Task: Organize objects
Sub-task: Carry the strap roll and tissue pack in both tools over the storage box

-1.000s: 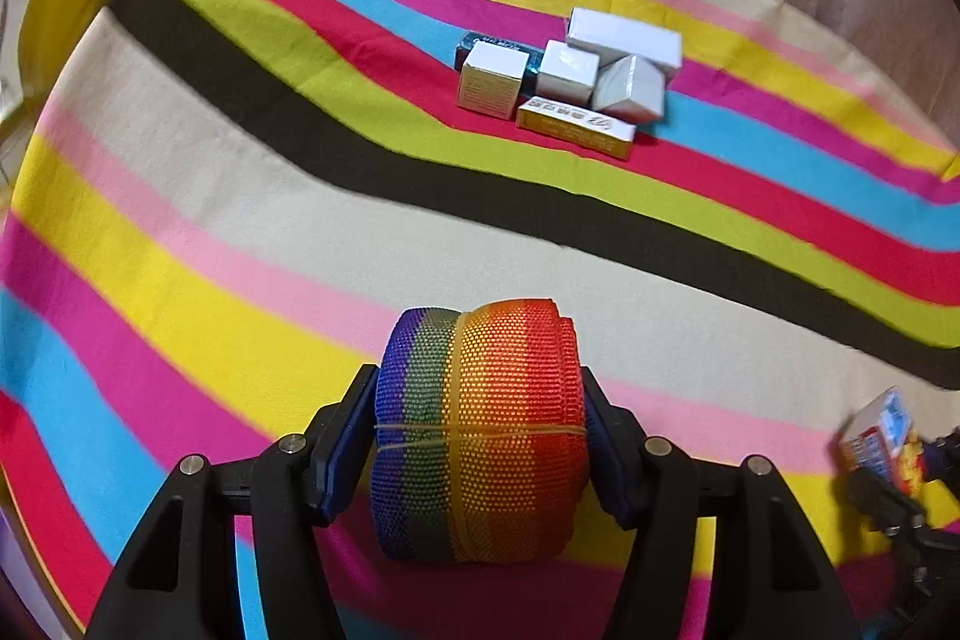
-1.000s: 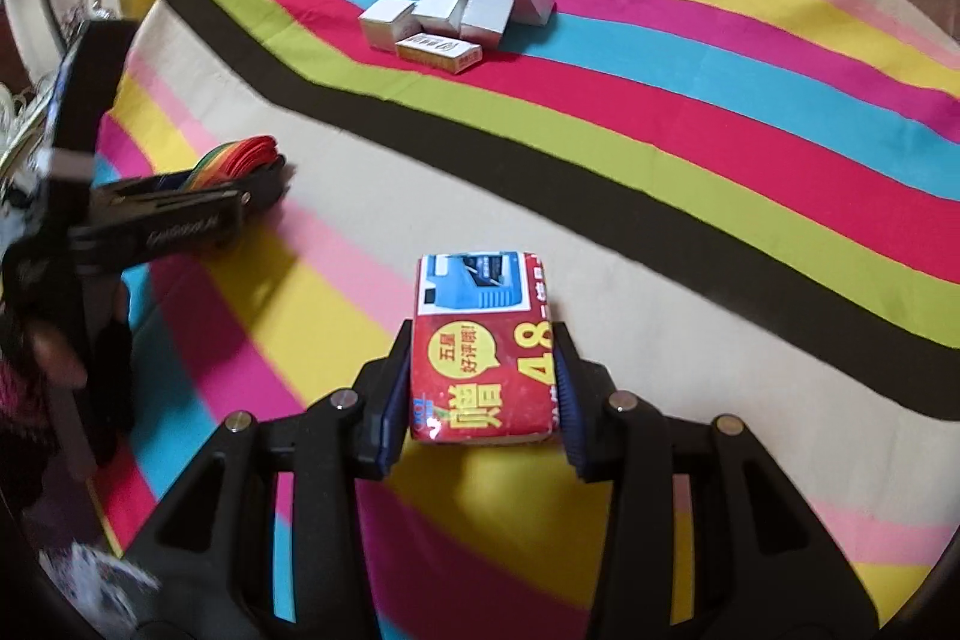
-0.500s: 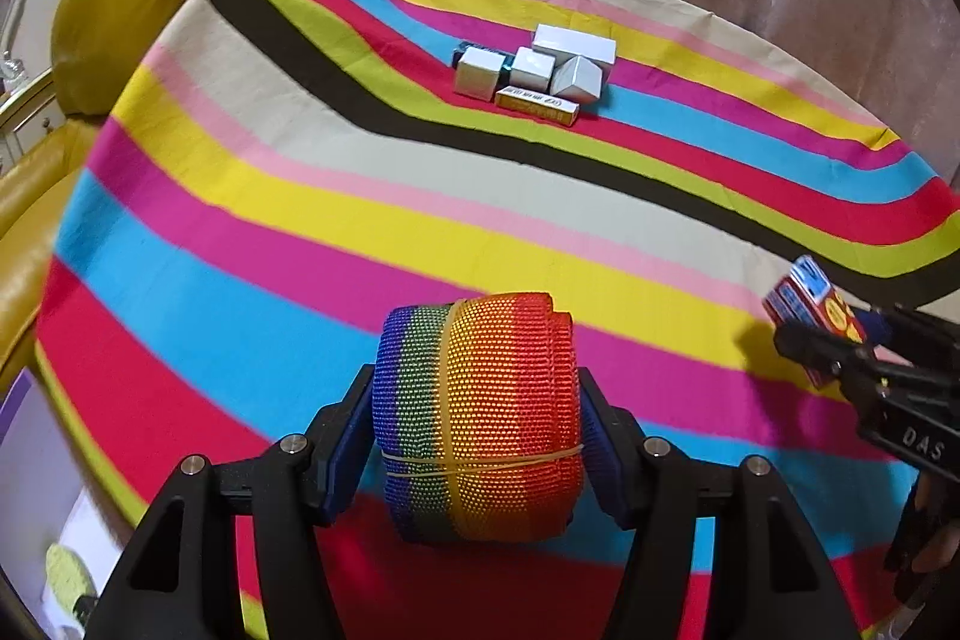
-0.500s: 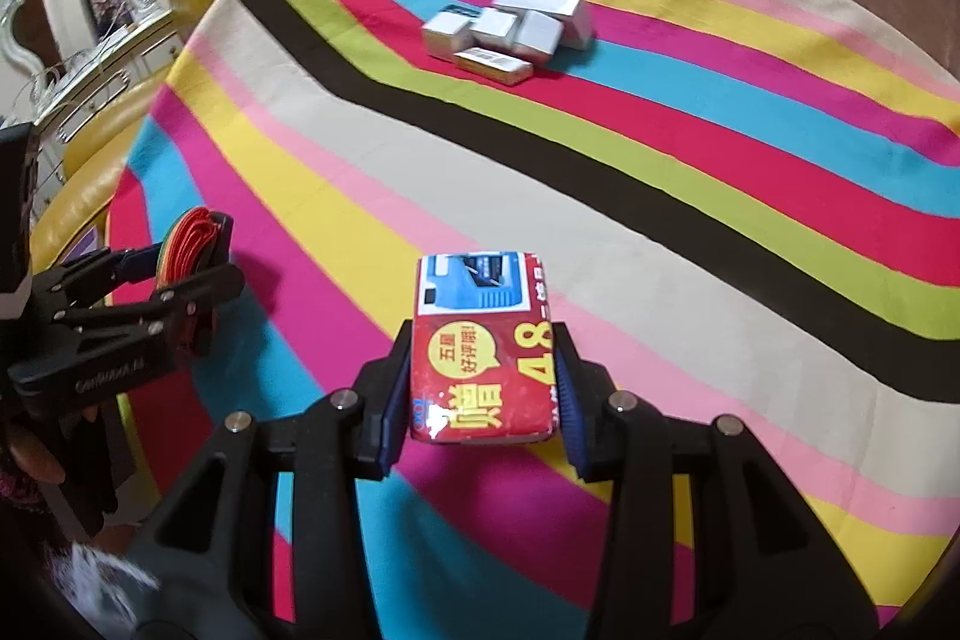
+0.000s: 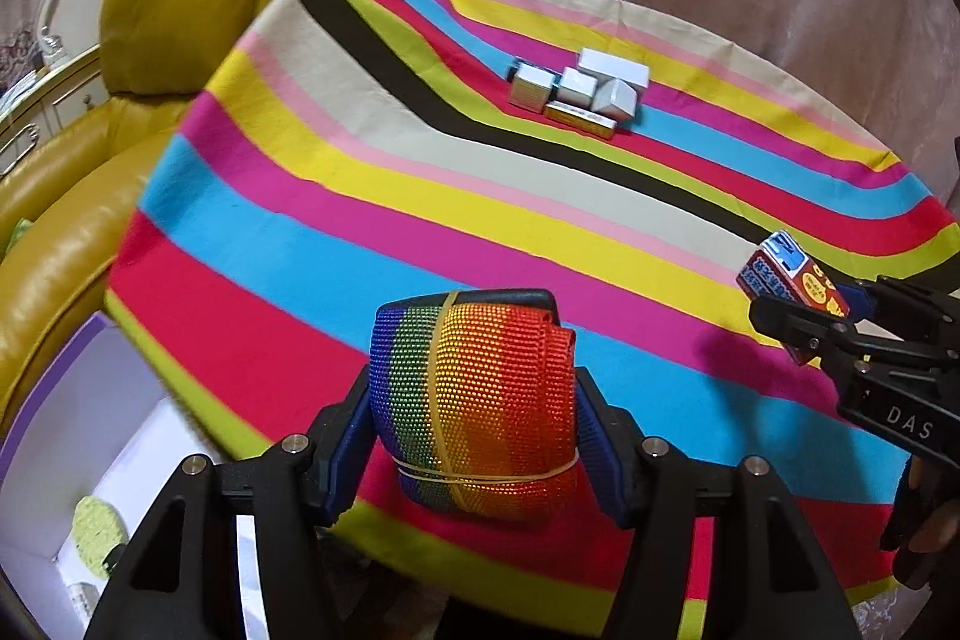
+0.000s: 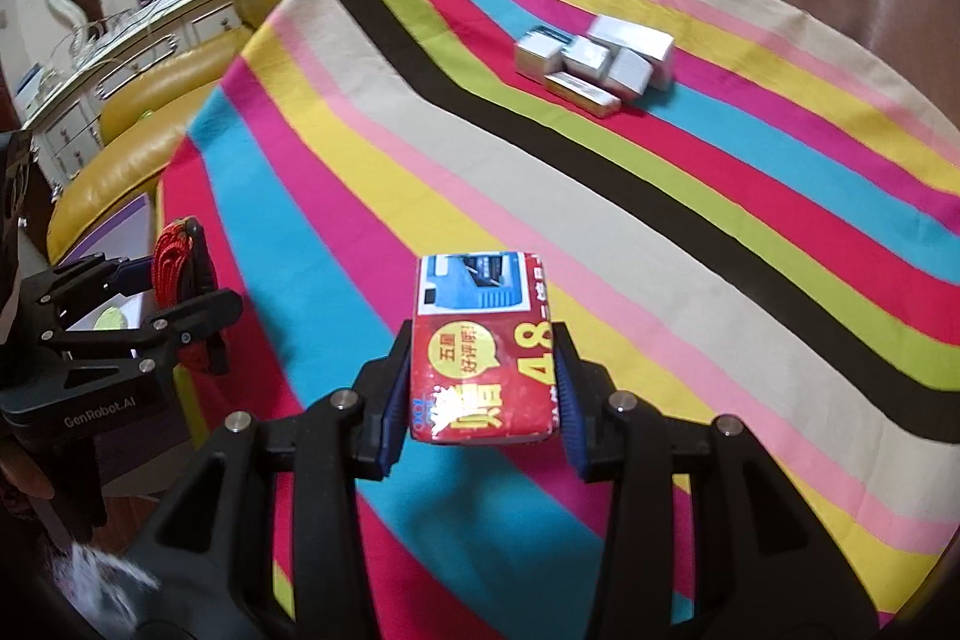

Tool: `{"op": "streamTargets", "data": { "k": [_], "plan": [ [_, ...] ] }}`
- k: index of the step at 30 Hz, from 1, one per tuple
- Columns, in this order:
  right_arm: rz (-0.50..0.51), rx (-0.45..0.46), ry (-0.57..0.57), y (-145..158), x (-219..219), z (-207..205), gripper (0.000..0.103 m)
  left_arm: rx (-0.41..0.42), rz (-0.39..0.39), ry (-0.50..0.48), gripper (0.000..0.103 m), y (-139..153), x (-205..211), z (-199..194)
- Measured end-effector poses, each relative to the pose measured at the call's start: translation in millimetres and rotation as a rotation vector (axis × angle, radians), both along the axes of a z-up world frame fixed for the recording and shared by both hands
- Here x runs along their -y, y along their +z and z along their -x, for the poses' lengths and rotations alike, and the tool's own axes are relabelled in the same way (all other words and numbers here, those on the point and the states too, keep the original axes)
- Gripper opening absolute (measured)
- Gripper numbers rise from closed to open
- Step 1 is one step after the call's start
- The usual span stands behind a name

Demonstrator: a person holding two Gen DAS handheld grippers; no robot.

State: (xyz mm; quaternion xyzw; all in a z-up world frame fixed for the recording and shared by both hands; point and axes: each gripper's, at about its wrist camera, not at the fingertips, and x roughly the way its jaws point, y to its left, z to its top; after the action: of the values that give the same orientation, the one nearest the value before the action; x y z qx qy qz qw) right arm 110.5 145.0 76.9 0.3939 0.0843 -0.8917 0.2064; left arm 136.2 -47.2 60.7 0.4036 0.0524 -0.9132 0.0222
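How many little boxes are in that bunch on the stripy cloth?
6, maybe more hidden: a long white box at the back, three small boxes in the middle row, a dark box peeking behind, and a flat yellow box in front.

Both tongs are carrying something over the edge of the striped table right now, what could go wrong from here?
1. The rainbow webbing roll bulges well past the left tongs; being soft, it may squirm out and land on the floor beside the white box below the table edge.
2. The red packet is pinched only at its sides by the right tongs; a tilt might let it slide.
3. The two tongs are close and might bump.
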Motion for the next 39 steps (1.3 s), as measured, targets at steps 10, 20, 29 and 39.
{"op": "streamTargets", "data": {
  "k": [10, 20, 29, 39],
  "plan": [
    [-0.035, -0.041, 0.171, 19.9, 74.1, -29.0, 0.045, -0.027, -0.01, 0.075, 0.061, 14.2, 37.9, -39.3],
    [-0.059, -0.053, 0.356, 28.6, 145.1, -56.5, 0.045, -0.014, -0.048, 0.201, 0.061, 6.5, 95.6, -86.3],
    [-0.091, -0.041, 0.495, 21.9, 204.1, -76.1, 0.045, 0.005, -0.071, 0.334, 0.061, -5.6, 149.8, -128.5],
    [-0.094, -0.032, 0.664, 14.9, 261.8, -103.6, 0.045, 0.032, -0.046, 0.475, 0.061, -14.3, 193.1, -169.5]
  ]
}}
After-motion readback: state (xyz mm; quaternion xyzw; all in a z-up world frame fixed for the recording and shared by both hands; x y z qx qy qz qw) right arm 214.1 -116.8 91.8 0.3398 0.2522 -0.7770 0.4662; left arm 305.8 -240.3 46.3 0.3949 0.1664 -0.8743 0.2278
